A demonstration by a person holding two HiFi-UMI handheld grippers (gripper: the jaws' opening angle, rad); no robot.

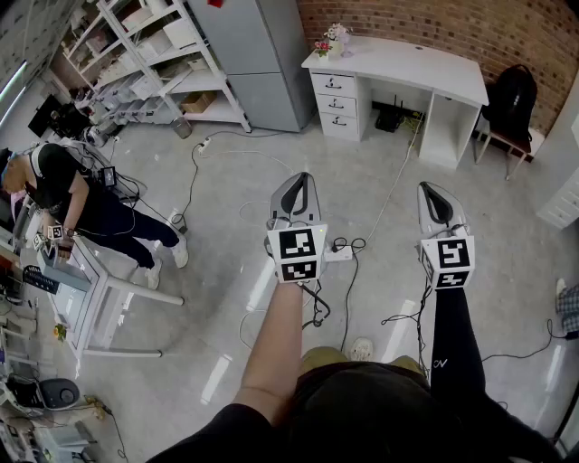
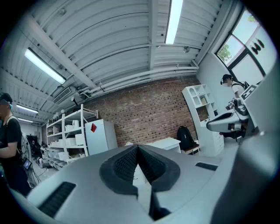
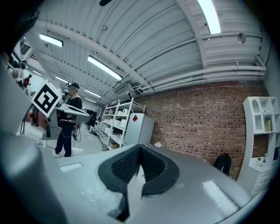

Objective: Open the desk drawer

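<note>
Drawer stack: 3 drawers, all seen shut, built into the left pedestal of the white desk. The desk is set against the brick wall at the far side of the room. A small flower pot is placed on its left end.

Left gripper: held level, aimed toward the desk, well apart from it. Its jaws are pressed together with nothing between them.

Right gripper: same attitude, jaws likewise closed together and empty, also well short of the desk.

A black backpack is seen just right of the desk, a grey cabinet just left of it, and a white shelving rack further left. A power strip with cables is laid on the floor below the grippers. A person is seen standing at far left.
</note>
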